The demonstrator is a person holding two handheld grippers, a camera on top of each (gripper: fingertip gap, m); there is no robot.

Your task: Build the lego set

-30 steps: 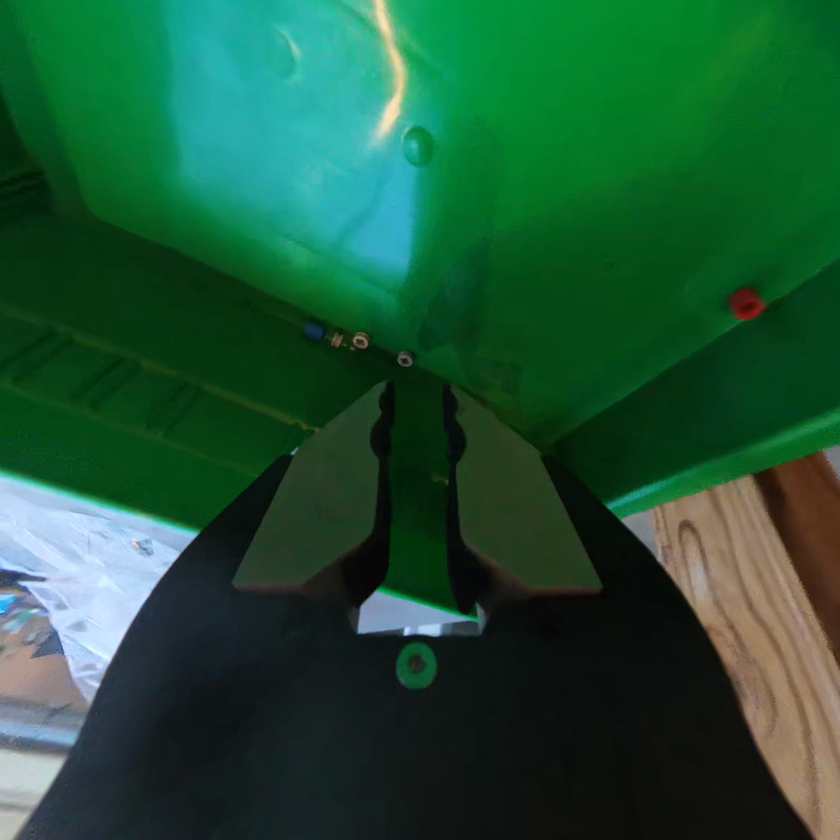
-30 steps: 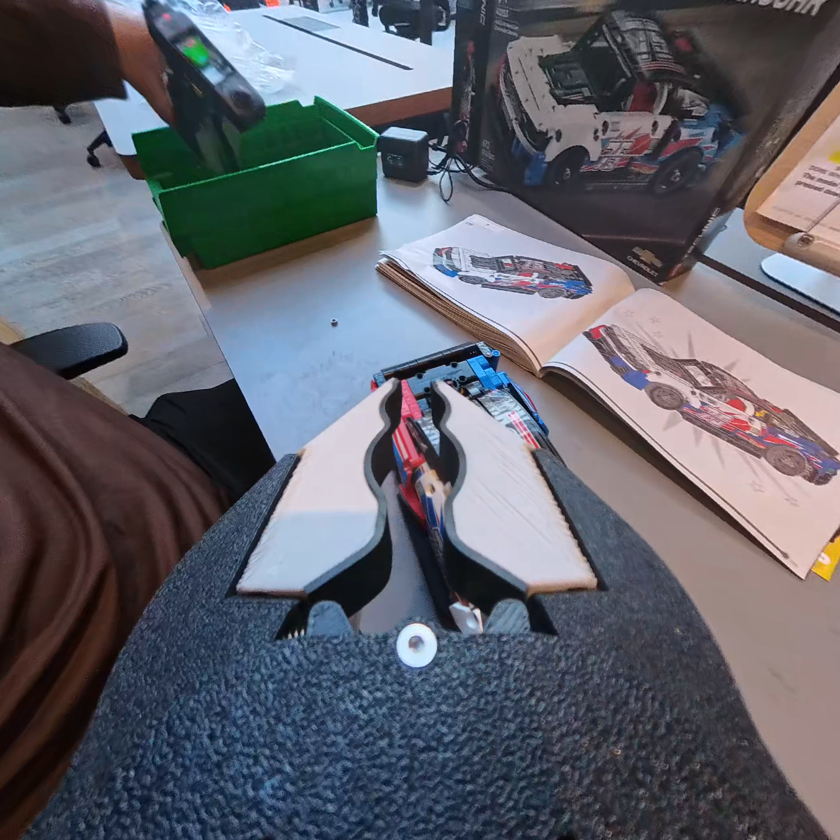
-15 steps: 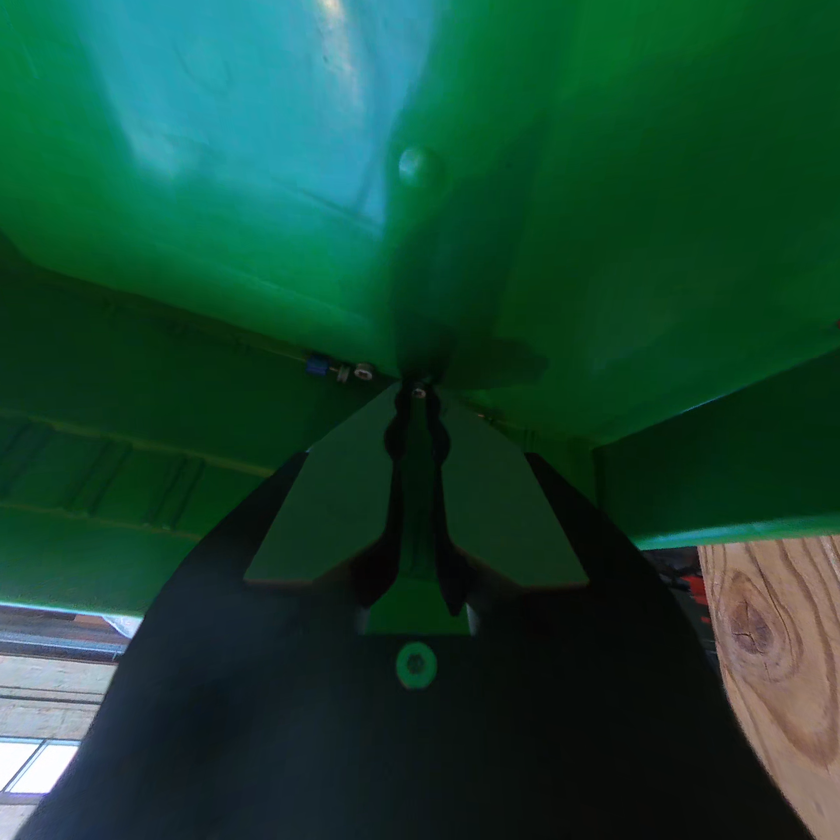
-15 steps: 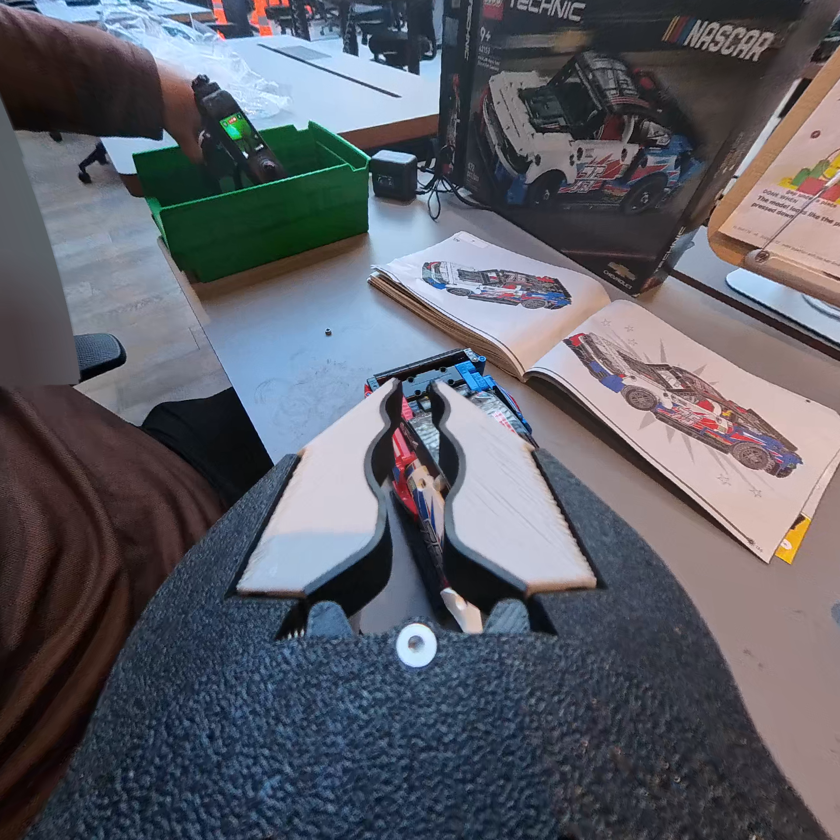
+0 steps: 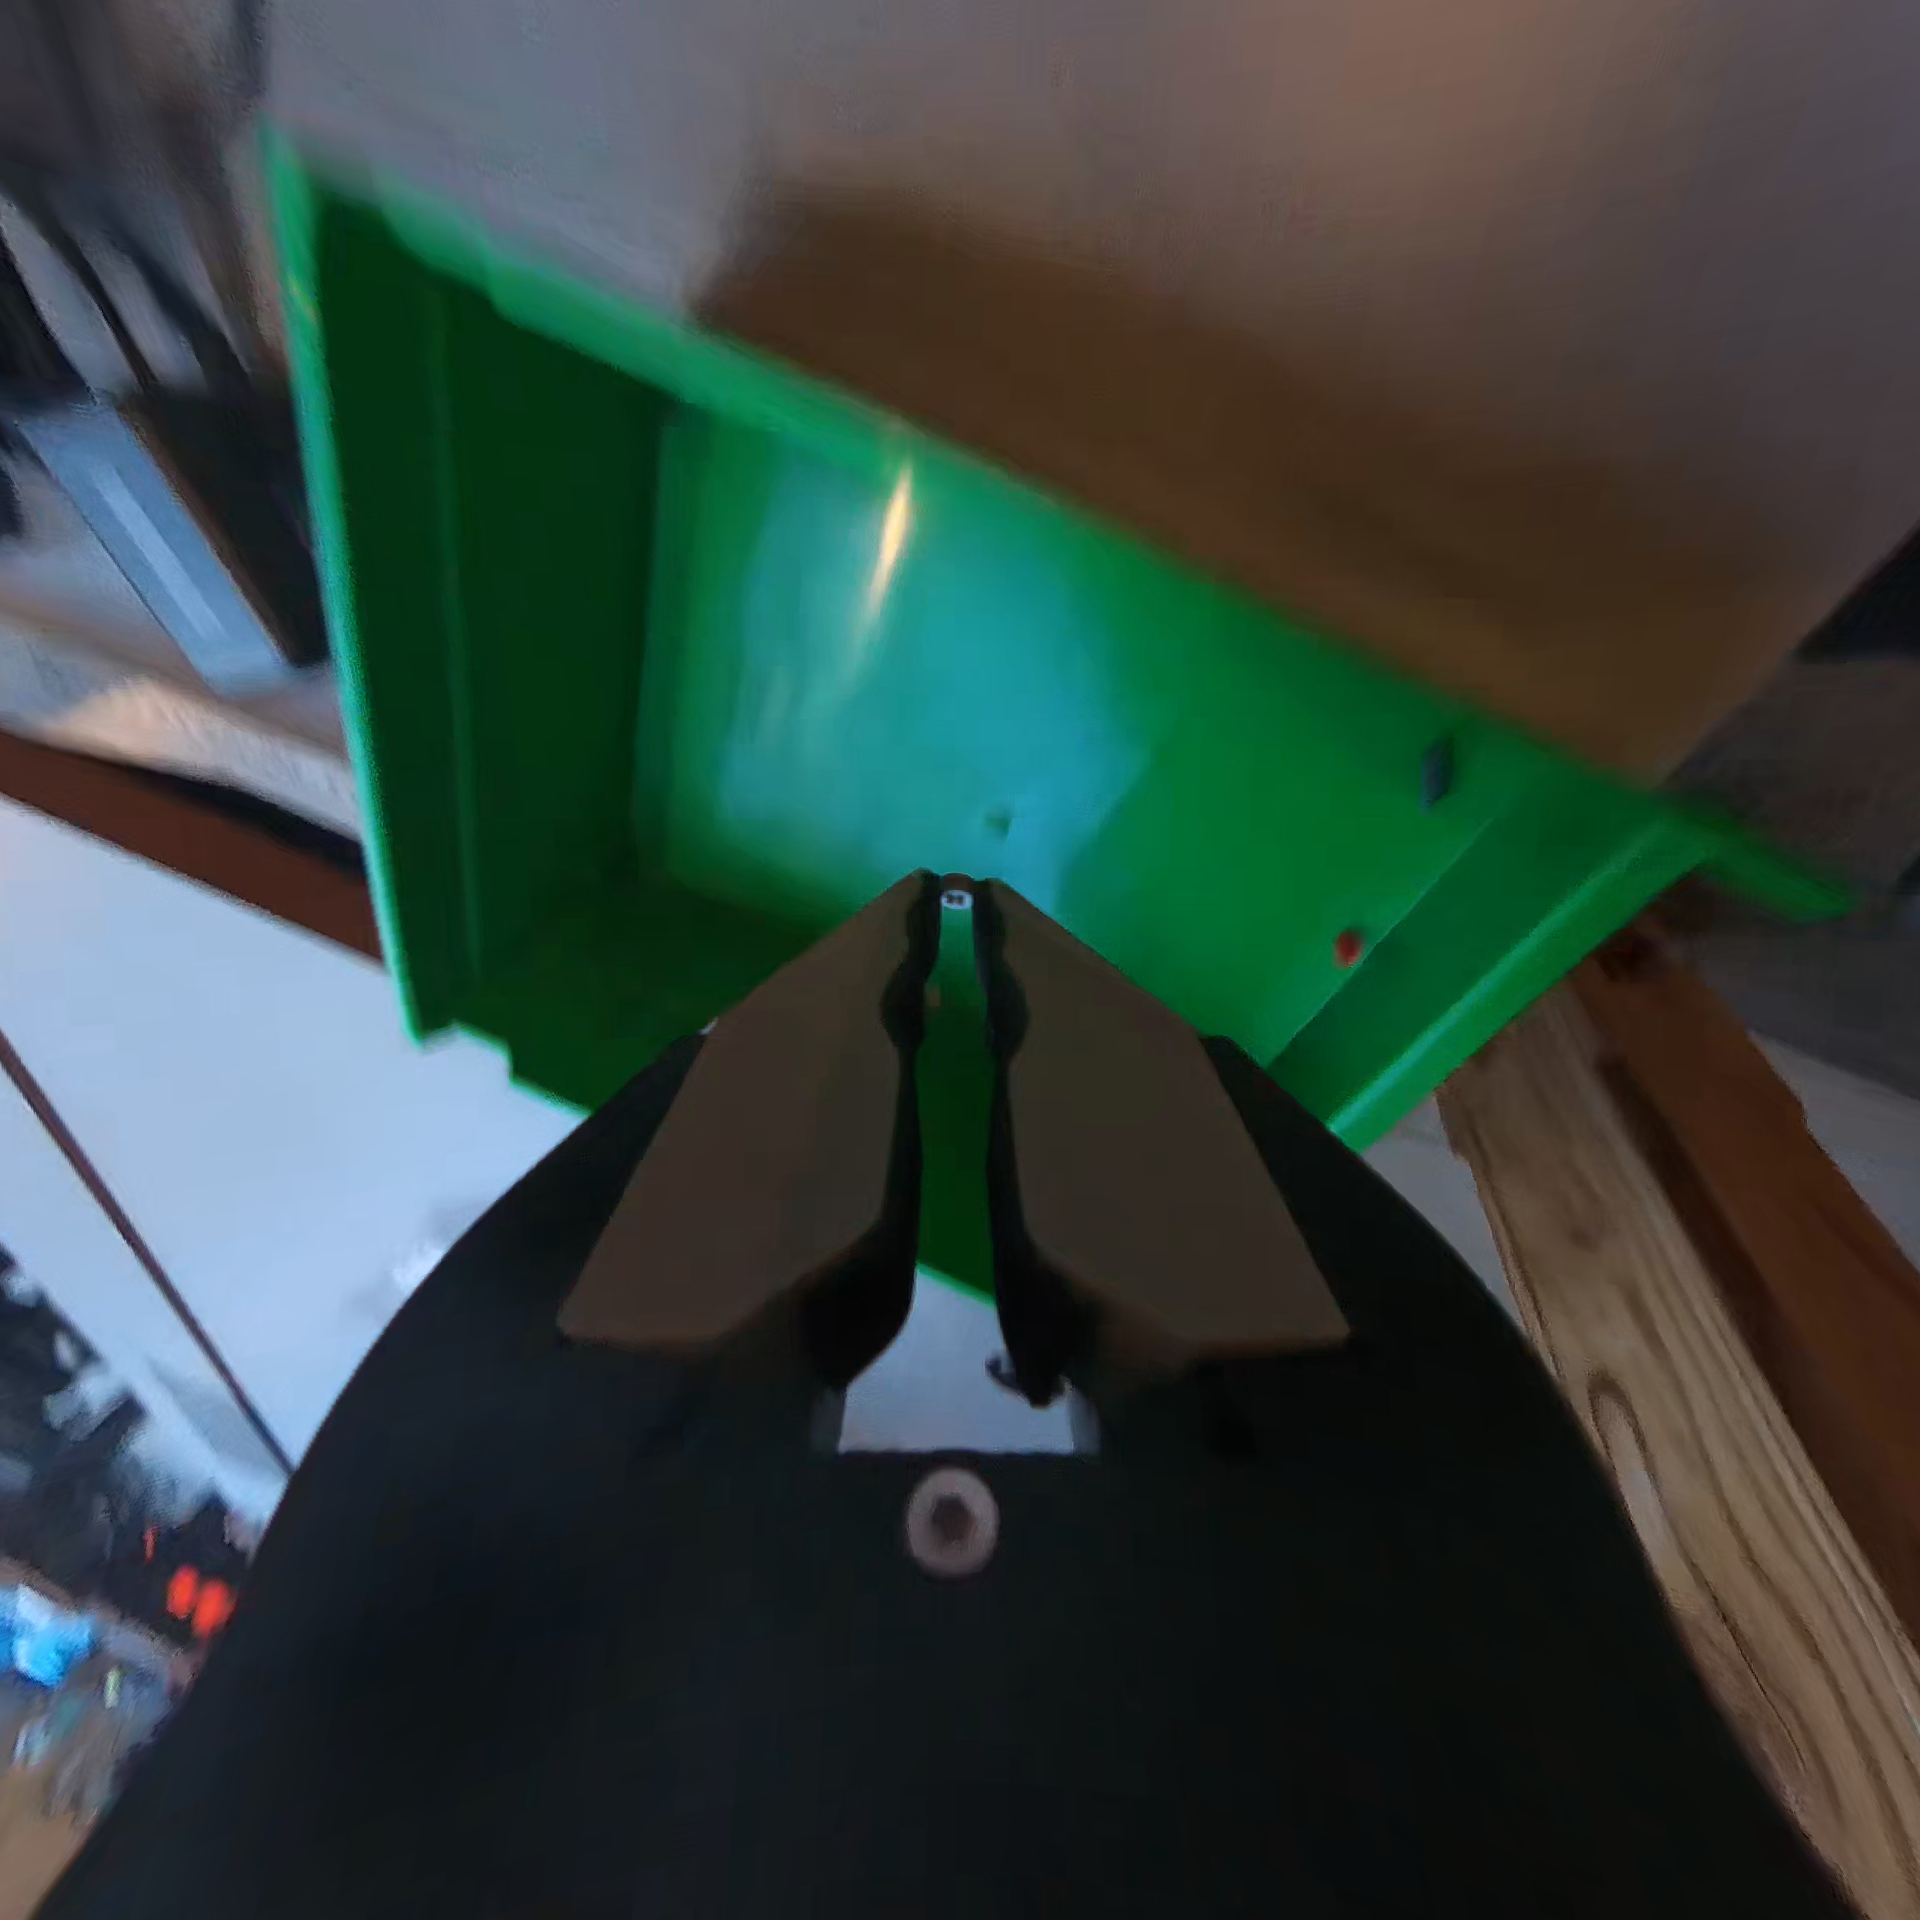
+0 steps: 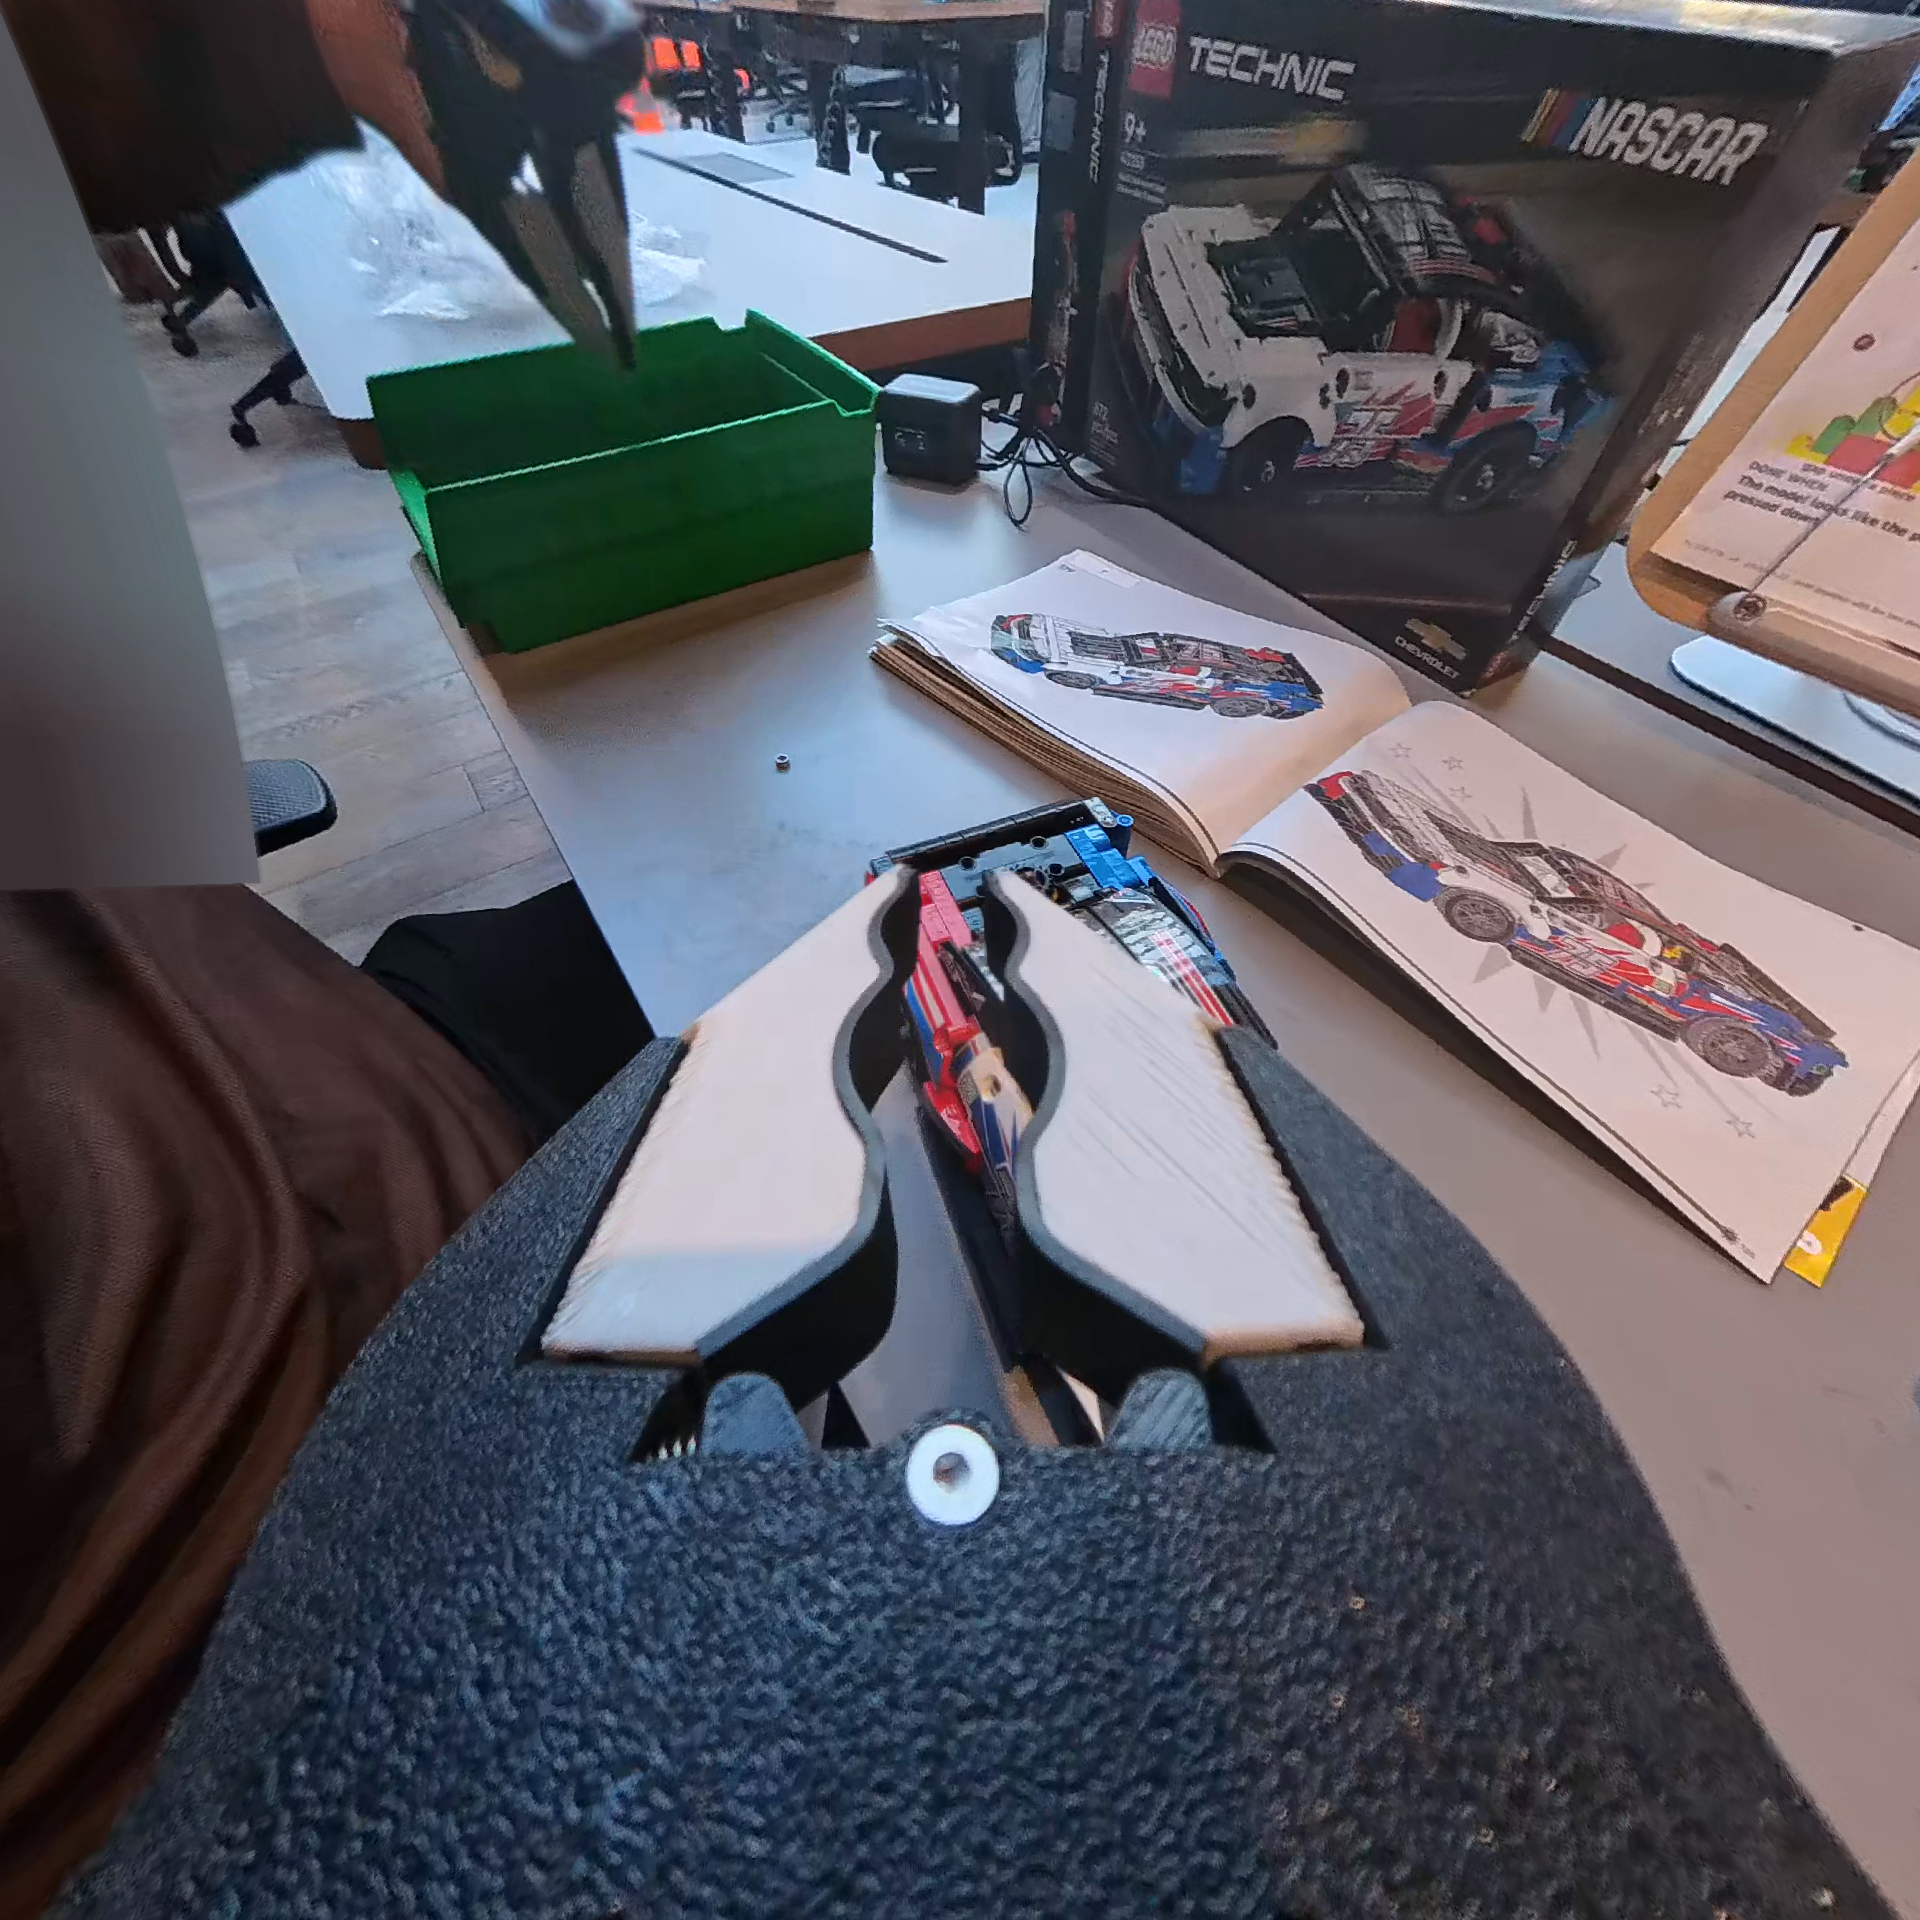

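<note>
Left wrist view, blurred: left gripper [image 5: 954, 896] apparently pinches a tiny pale piece [image 5: 954, 900] above the green bin [image 5: 935, 665]; right gripper [image 6: 951, 883] clamps the car model [image 6: 961, 1023].

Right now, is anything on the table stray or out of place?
Yes: one small loose piece lies alone on the grey table, between the green bin and the part-built lego car, outside the bin. Nothing else looks spilled or damaged.
</note>
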